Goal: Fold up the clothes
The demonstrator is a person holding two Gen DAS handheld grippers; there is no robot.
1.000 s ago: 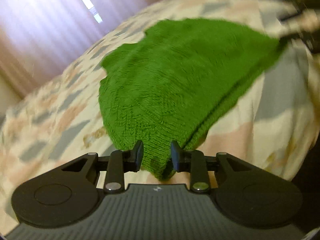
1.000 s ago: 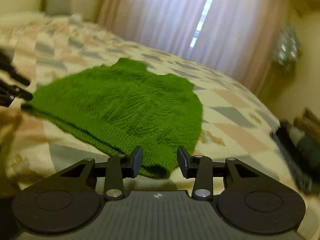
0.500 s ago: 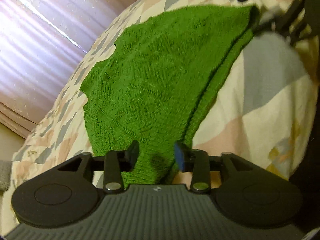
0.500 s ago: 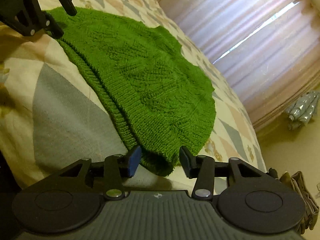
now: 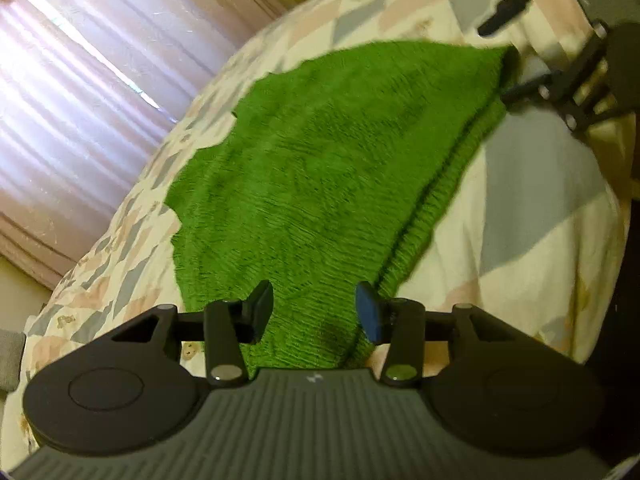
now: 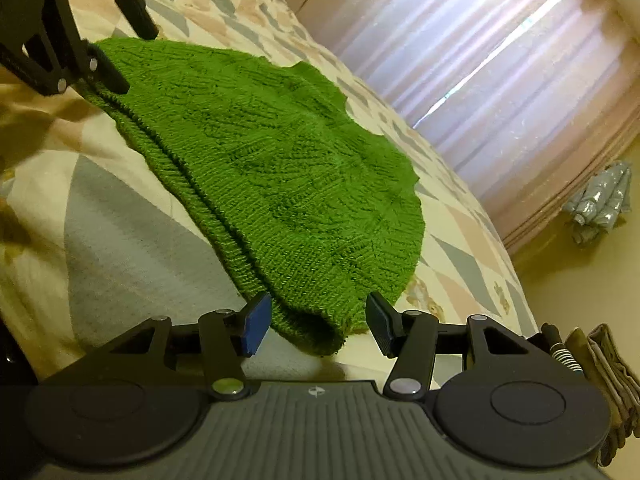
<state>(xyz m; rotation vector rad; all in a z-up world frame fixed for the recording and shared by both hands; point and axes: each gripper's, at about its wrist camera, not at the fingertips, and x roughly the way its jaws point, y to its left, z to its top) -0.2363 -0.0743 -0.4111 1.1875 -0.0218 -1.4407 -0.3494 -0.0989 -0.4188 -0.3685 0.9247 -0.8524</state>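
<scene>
I have the green knitted garment (image 5: 328, 184) lying flat on the patterned bedspread (image 5: 532, 208), its ribbed hem running between my left gripper (image 5: 314, 314), jaws closing but clear of it, and right gripper (image 6: 318, 320), parted around the opposite corner.

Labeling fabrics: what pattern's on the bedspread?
Bedspread: cream with grey and pink triangle patchwork, small tan motifs. Clearest in the right wrist view.

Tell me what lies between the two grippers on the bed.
The green knitted garment spans the whole stretch, its ribbed hem running from the right gripper to the left gripper. The right wrist view shows it best.
</scene>
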